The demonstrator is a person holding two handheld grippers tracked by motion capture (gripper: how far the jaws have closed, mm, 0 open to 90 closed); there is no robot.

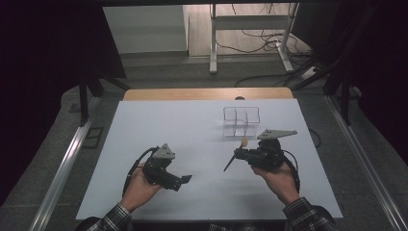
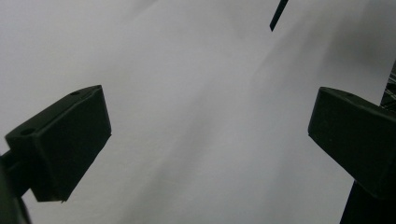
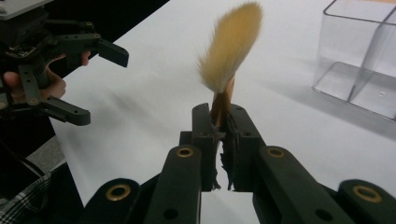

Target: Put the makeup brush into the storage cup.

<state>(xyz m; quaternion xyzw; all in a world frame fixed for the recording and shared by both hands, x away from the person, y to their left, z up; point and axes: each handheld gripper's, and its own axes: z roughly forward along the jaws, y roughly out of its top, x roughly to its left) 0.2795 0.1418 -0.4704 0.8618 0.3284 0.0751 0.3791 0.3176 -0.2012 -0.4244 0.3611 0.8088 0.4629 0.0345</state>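
White table sheet [image 1: 159,125] gives us room: our right gripper [image 3: 219,122] pinches the tan-bristled makeup brush [image 3: 231,46] by its ferrule, right of centre, bristles toward the clear divided plastic organizer [image 1: 241,121], probably bound there; our left gripper [image 2: 205,140] hangs spread, empty.

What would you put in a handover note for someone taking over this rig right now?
Right gripper: shut on the makeup brush, clamped near its ferrule, bristles up, dark handle trailing below the jaws toward the table.
Left gripper: open, holding nothing, low over the white table.
Clear divided organizer: upright just beyond the right gripper; its compartments look empty.
Done: brush picked up.
Left: probably carry the brush over the organizer, lower it into a compartment and release.
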